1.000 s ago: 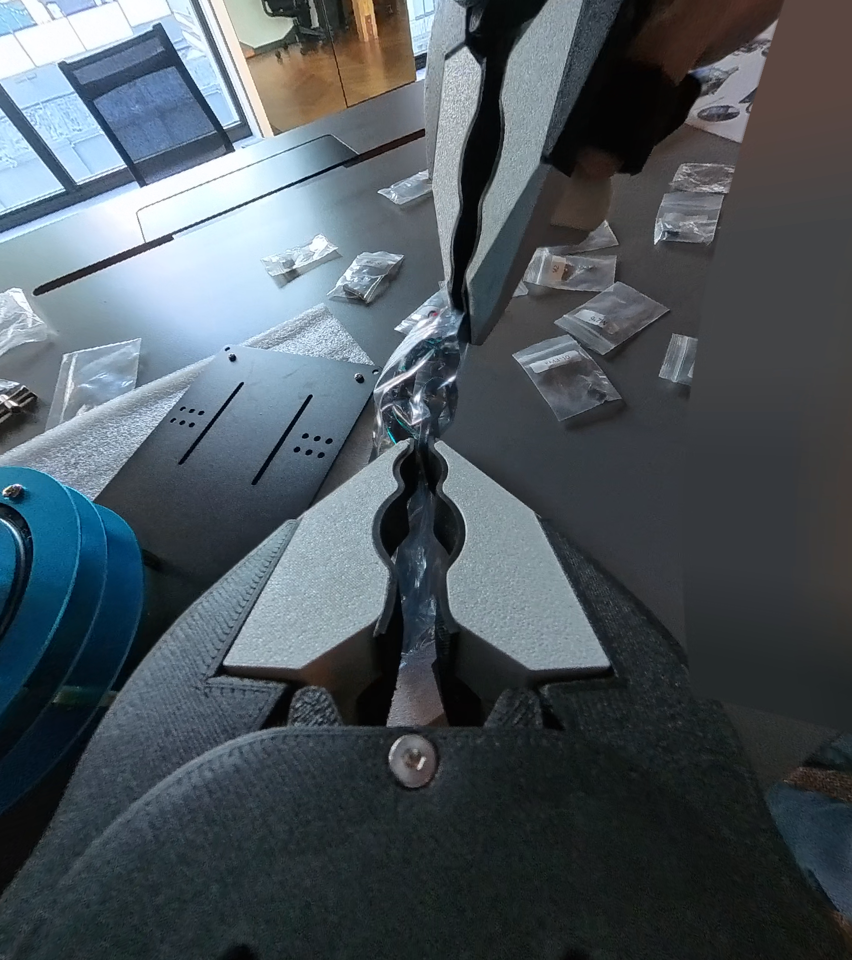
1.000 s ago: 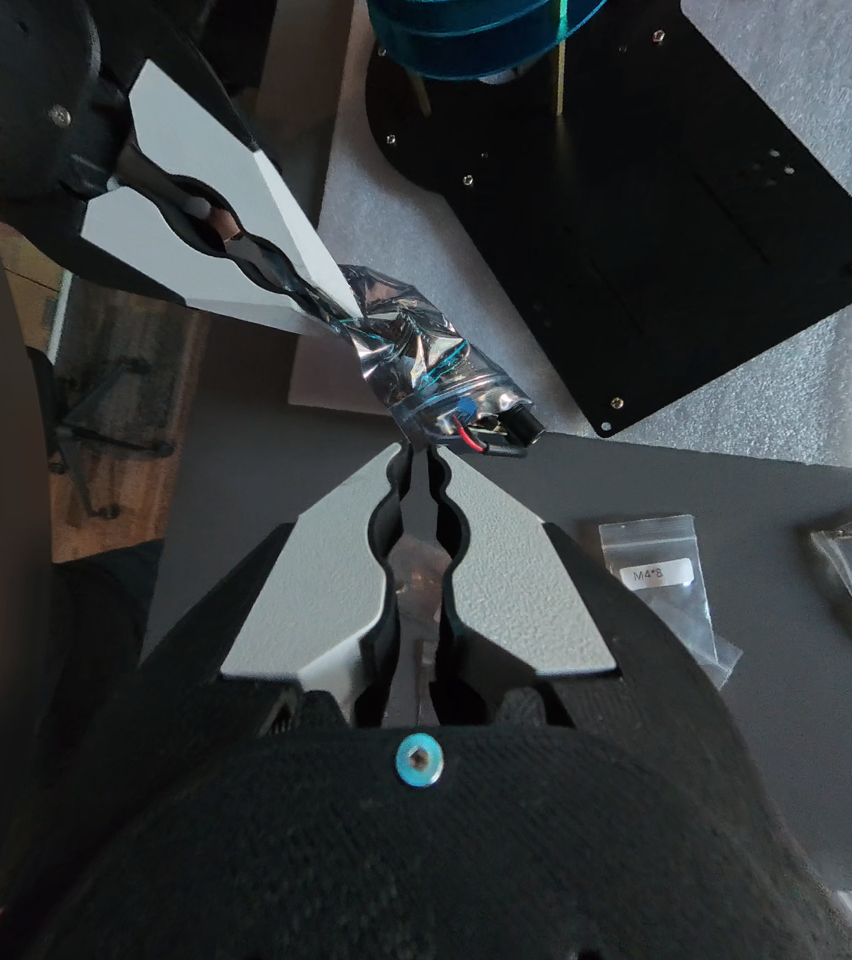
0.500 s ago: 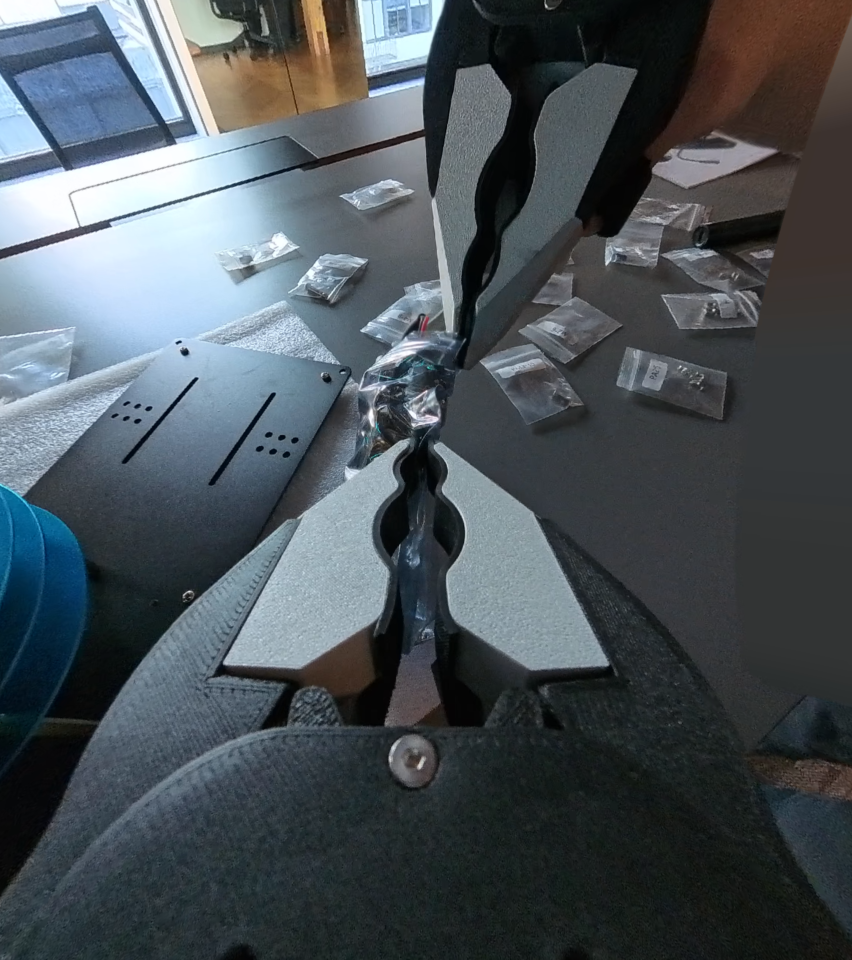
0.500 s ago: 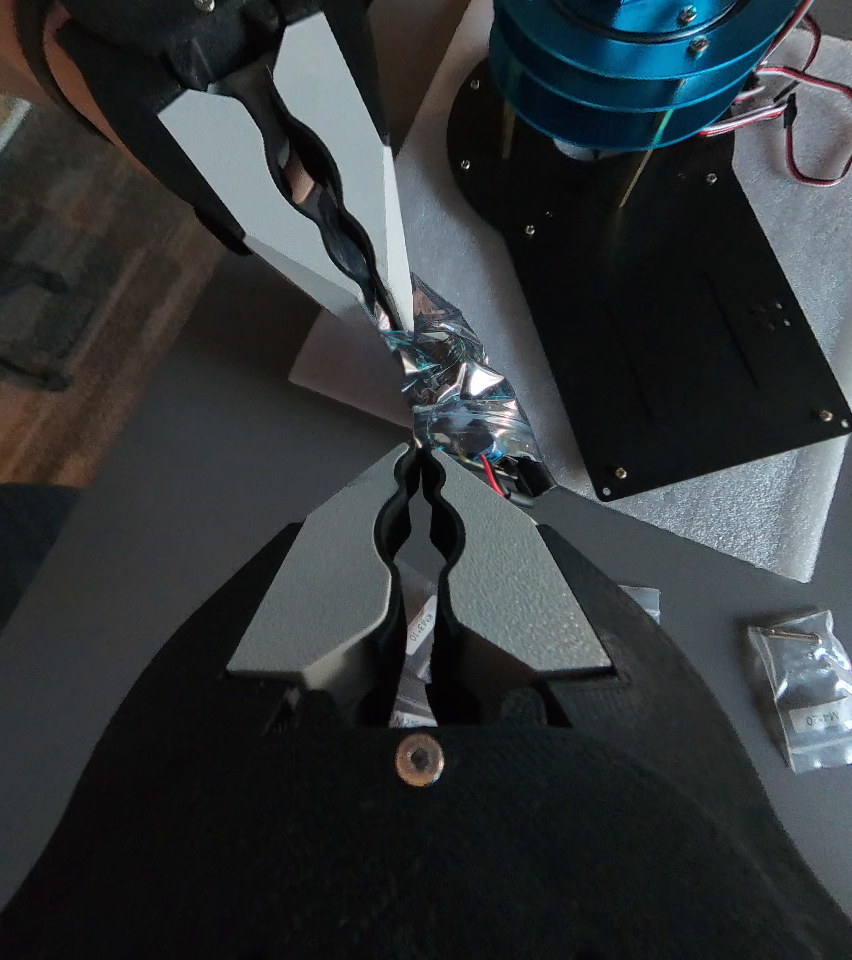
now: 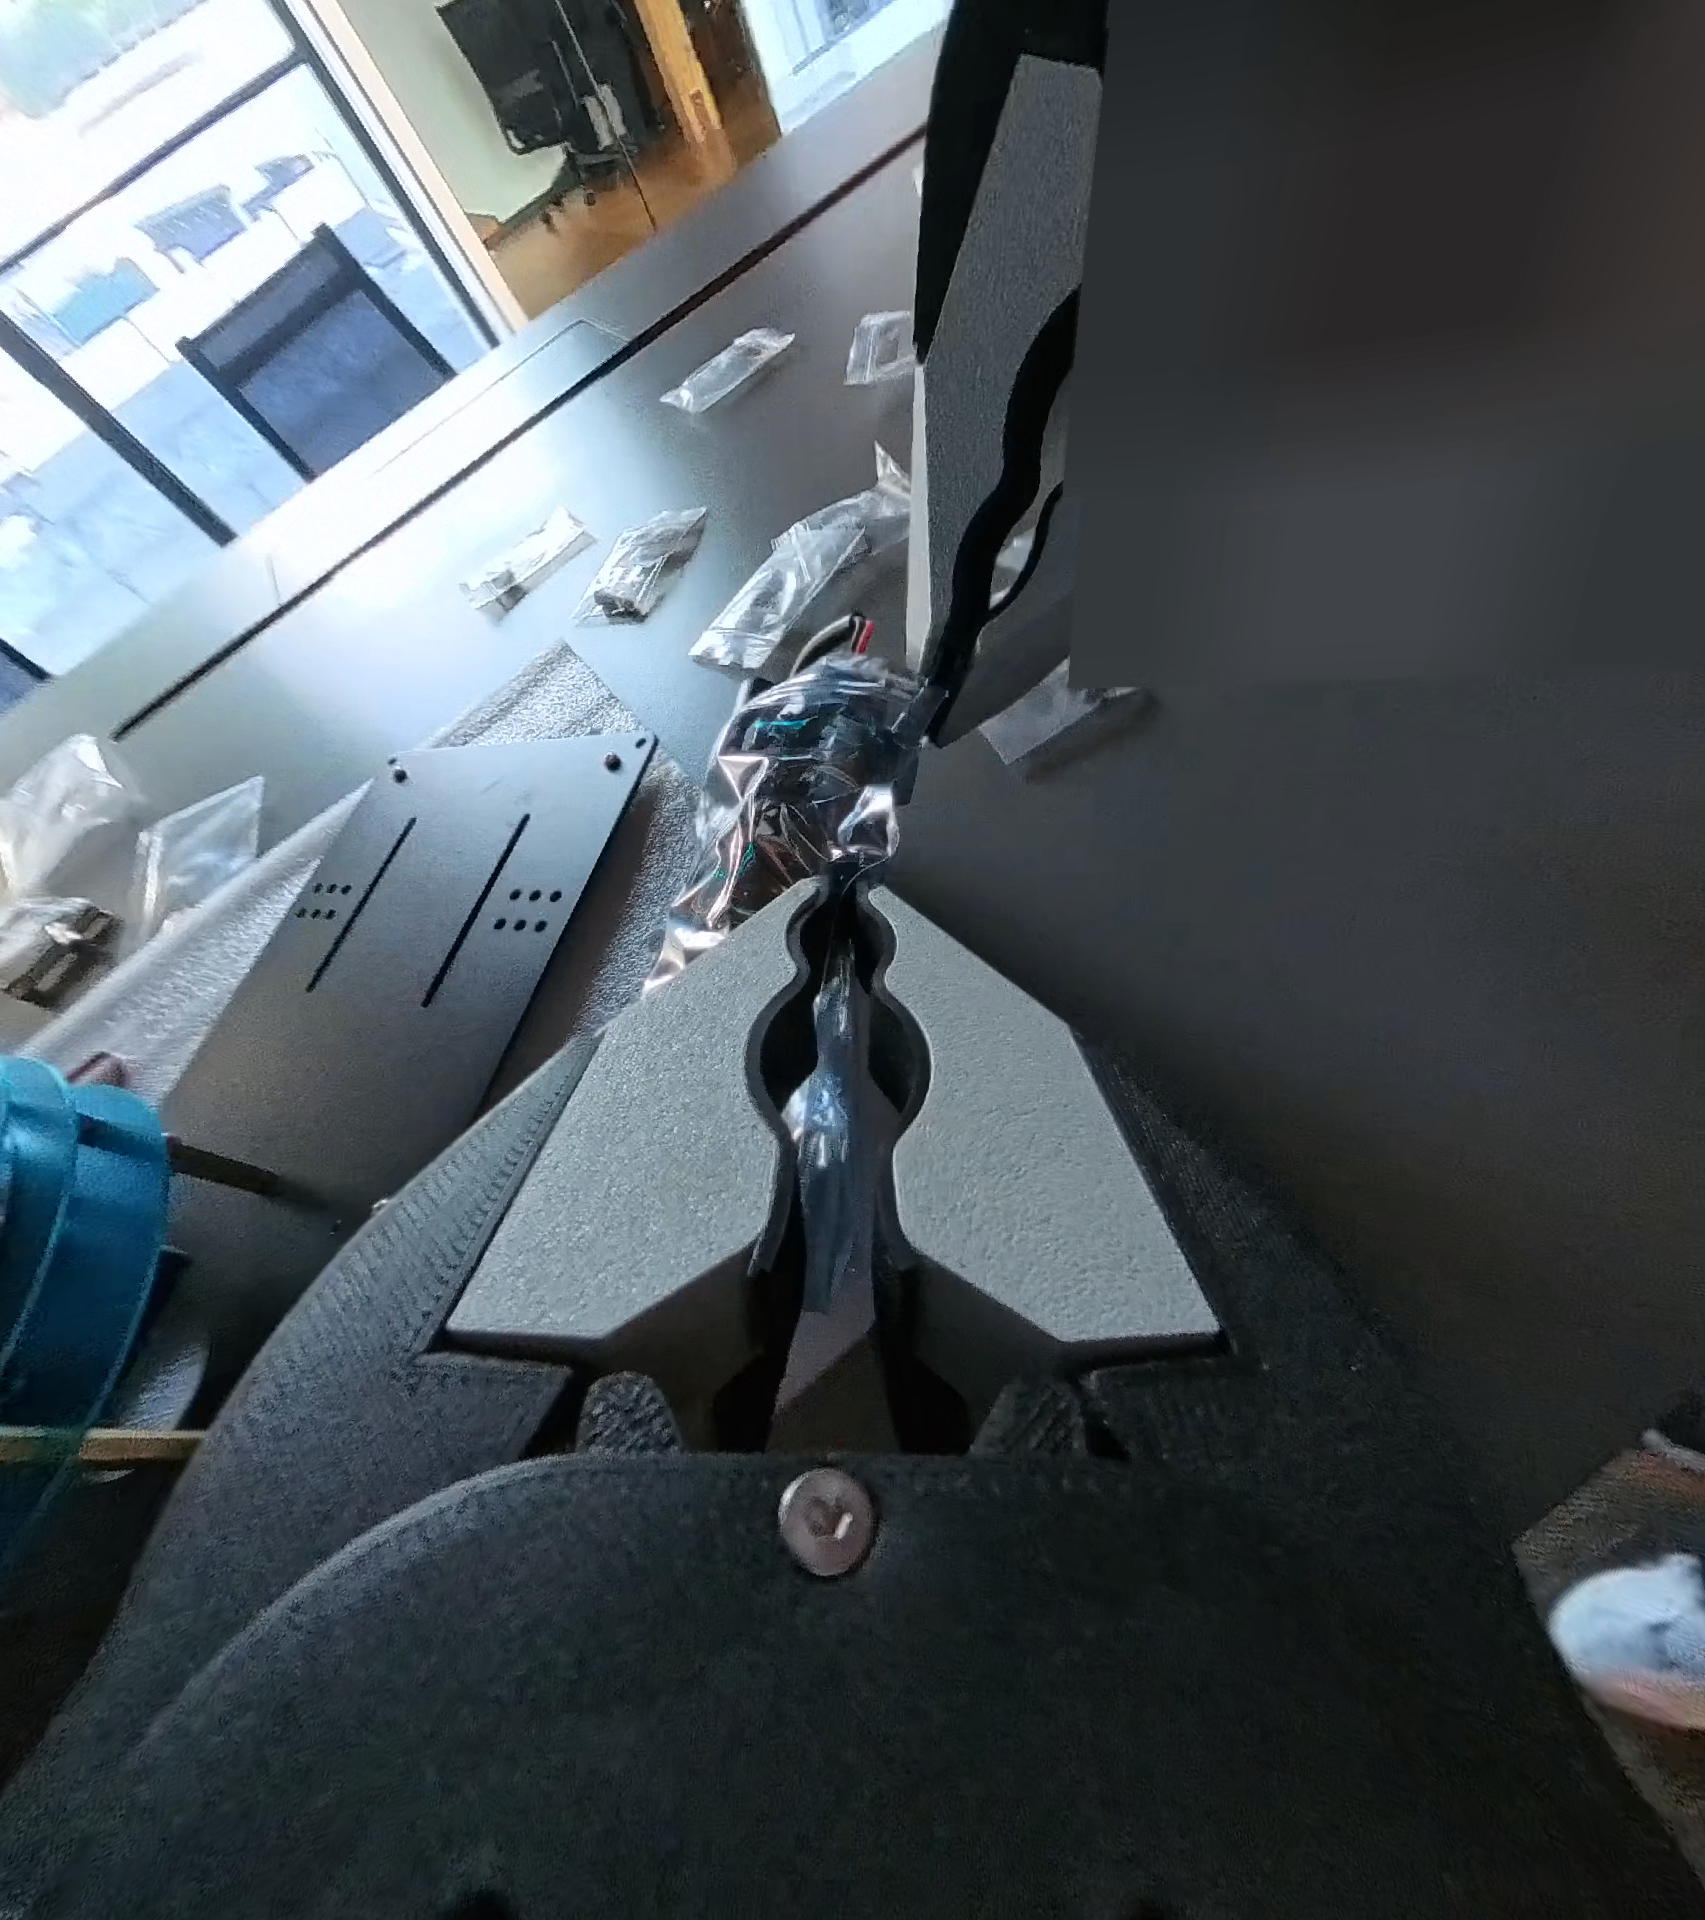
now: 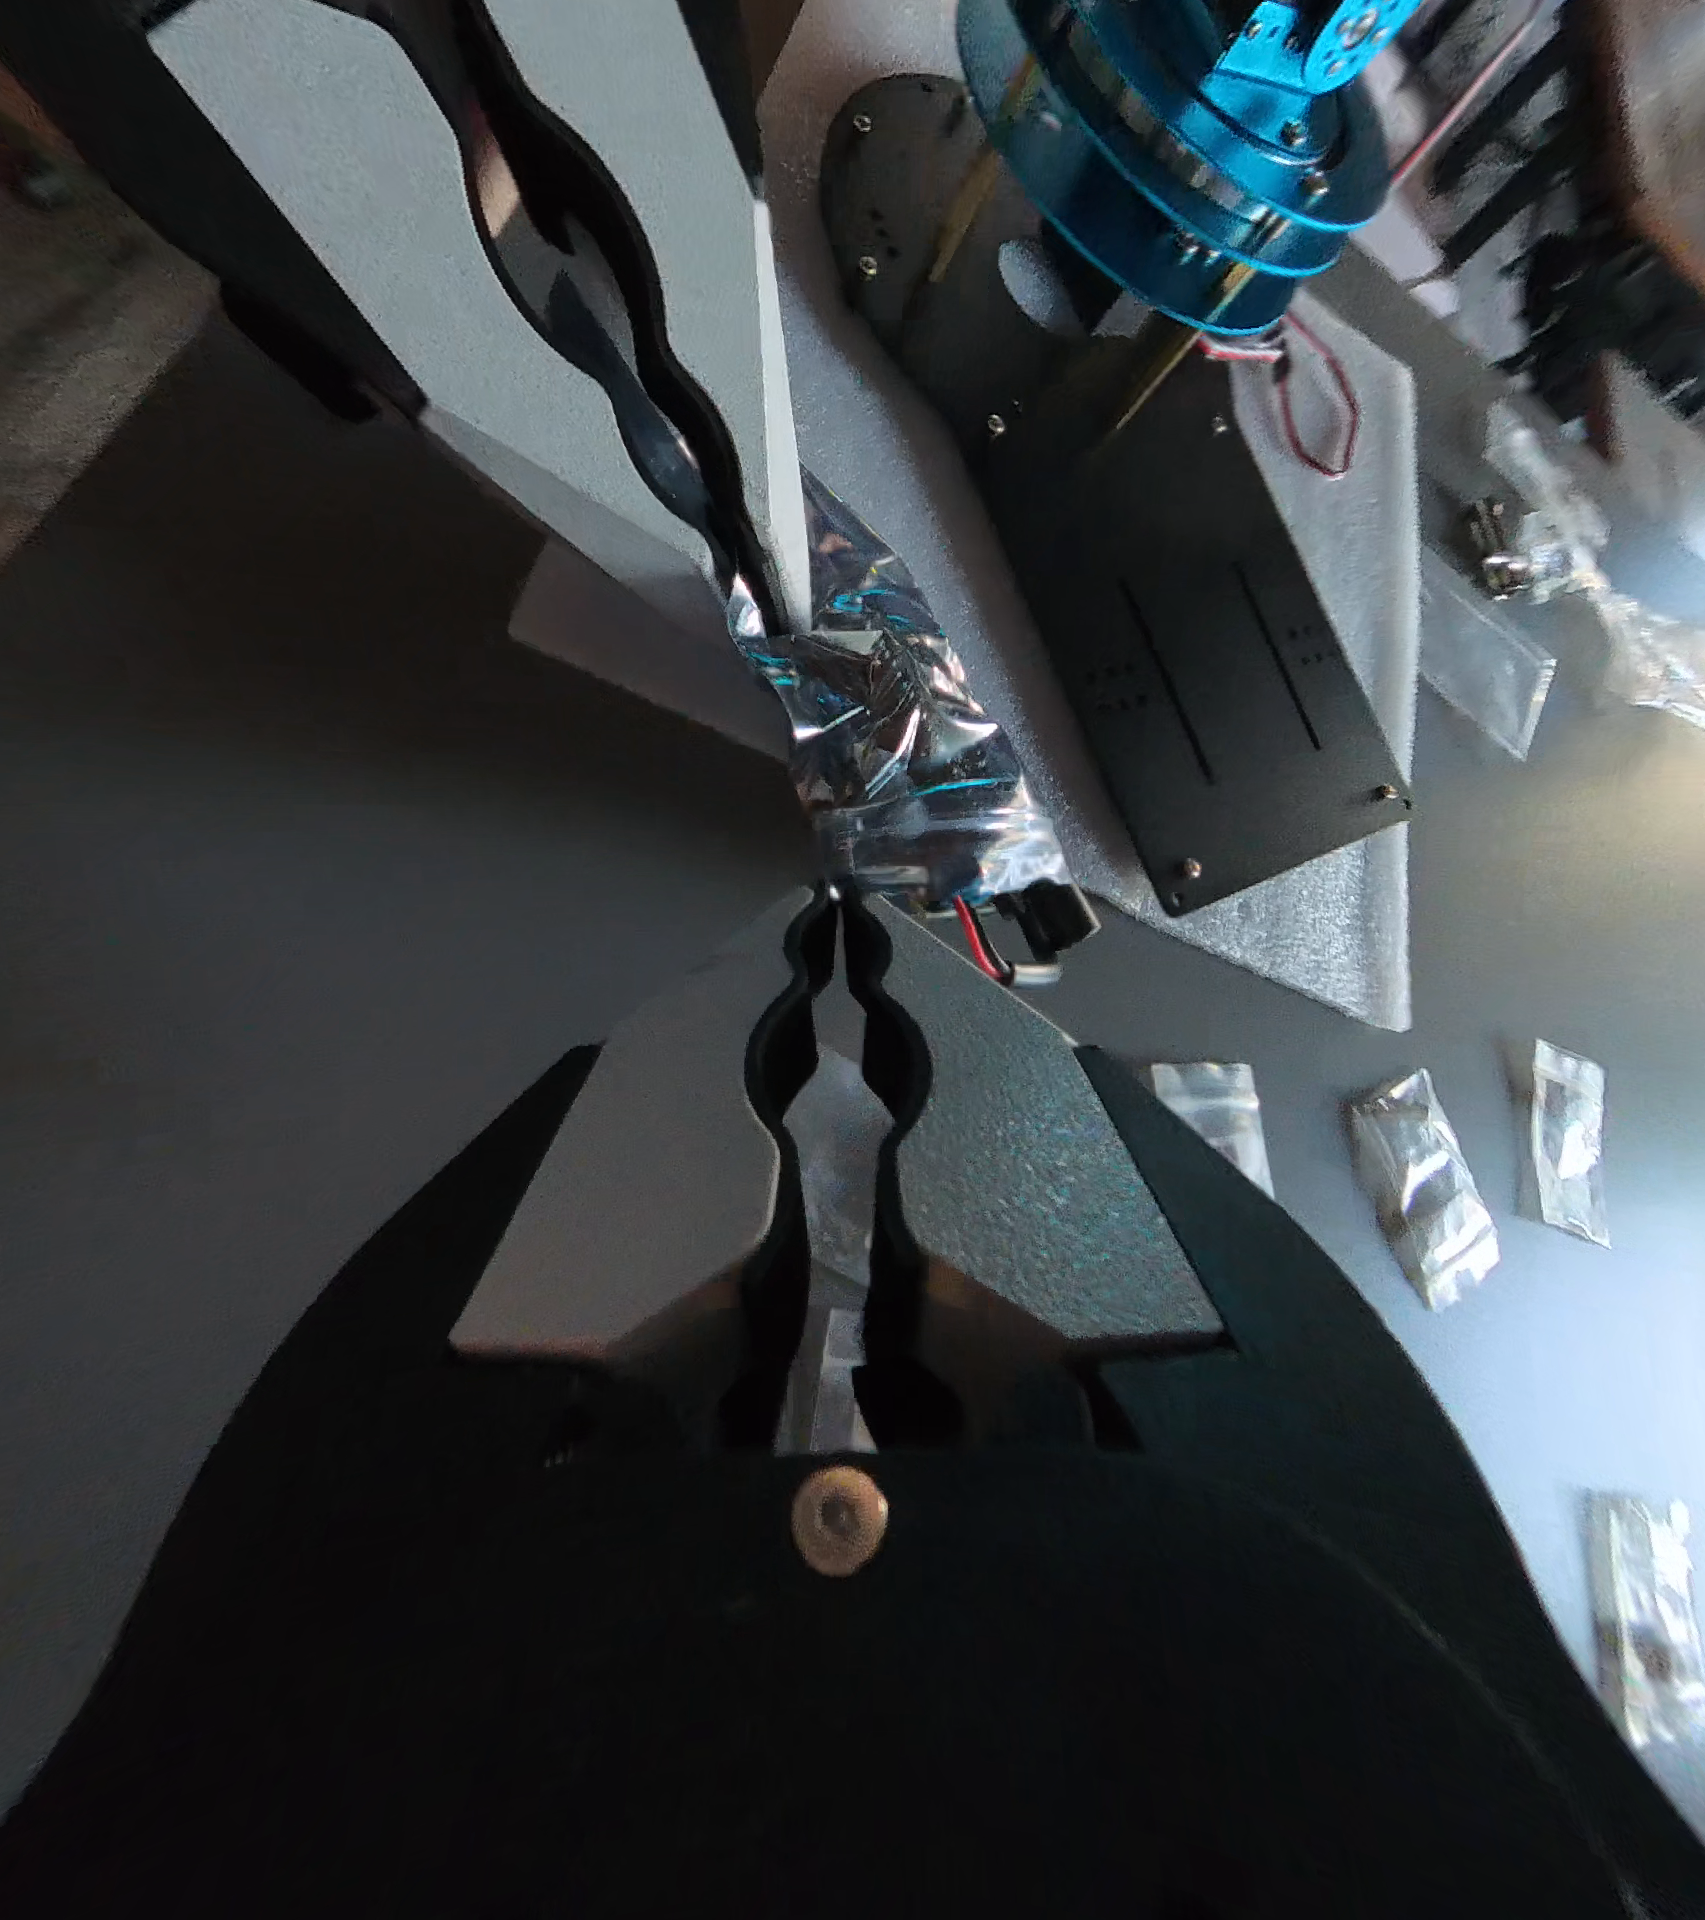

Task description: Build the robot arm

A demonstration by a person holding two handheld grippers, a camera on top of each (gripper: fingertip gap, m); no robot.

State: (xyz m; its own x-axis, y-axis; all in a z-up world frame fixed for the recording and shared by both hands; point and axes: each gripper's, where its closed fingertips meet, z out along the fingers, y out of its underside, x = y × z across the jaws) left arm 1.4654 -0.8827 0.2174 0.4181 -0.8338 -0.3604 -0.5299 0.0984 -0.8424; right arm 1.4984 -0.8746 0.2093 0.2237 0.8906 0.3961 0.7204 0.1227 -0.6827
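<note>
Left gripper [image 5: 843, 891]: jaws pressed together, pinching one end of a crumpled silvery bag [image 5: 806, 790]; bag film runs back between the jaws. Right gripper [image 6: 835, 902]: jaws closed on the opposite end of the same bag [image 6: 879, 727], gripping only its edge at the tips. Bag hangs stretched between the two grippers, held above the grey surface [image 6: 308, 935], over the edge of a white foam sheet [image 6: 1284, 935]. Red and black wires and a small black connector [image 6: 1045, 920] stick out of the bag's end near the right gripper. In the left wrist view the right gripper [image 5: 941, 717] comes in from above, tips on the bag; in the right wrist view the left gripper [image 6: 760, 613] enters from the upper left. A black plate [image 5: 453, 894] with slots and hole groups lies on the foam, beside a blue stacked-disc assembly [image 6: 1191, 177] on brass standoffs. Small clear bags [image 6: 1424, 1195] lie scattered on the surface. Both views somewhat motion-blurred.
</note>
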